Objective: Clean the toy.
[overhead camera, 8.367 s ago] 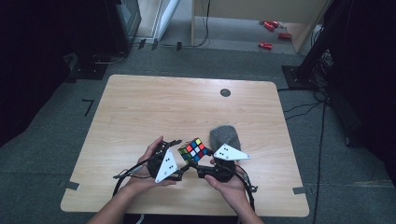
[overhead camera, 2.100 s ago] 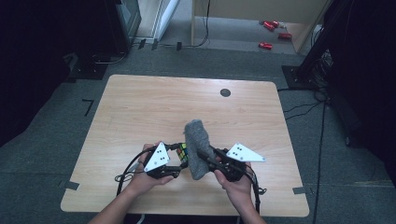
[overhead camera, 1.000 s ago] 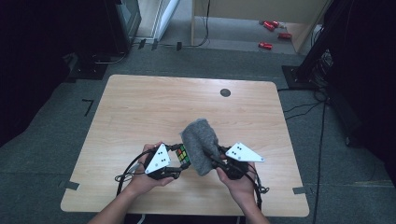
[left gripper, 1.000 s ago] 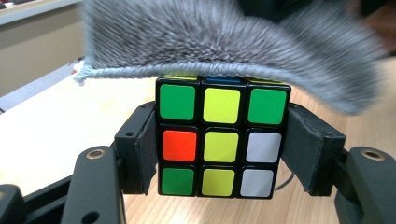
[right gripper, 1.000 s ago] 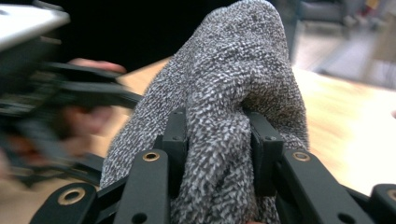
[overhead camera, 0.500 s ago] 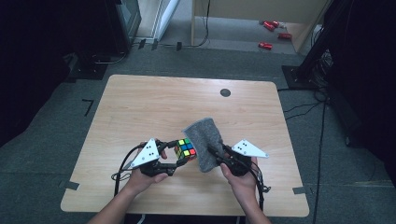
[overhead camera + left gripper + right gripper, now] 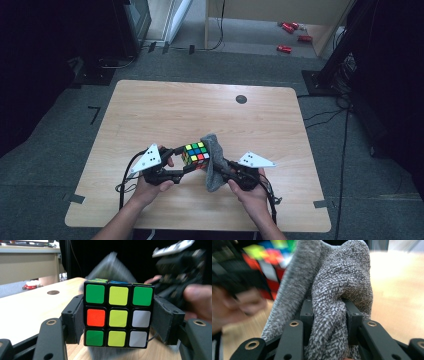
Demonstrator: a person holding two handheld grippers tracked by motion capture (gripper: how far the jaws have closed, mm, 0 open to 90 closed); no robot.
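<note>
Open tabletop (image 7: 165,115) beyond cube (image 7: 196,154) and cloth (image 7: 214,162).

cube (image 7: 196,154): scrambled, upright, held above table | cloth (image 7: 214,162): grey, bunched, touching cube

cube (image 7: 196,154) left, cloth (image 7: 214,162) touching right

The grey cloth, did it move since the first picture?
Yes. The grey cloth lay on the table's wood right of the cube; now the right gripper holds it up against the cube.
</note>
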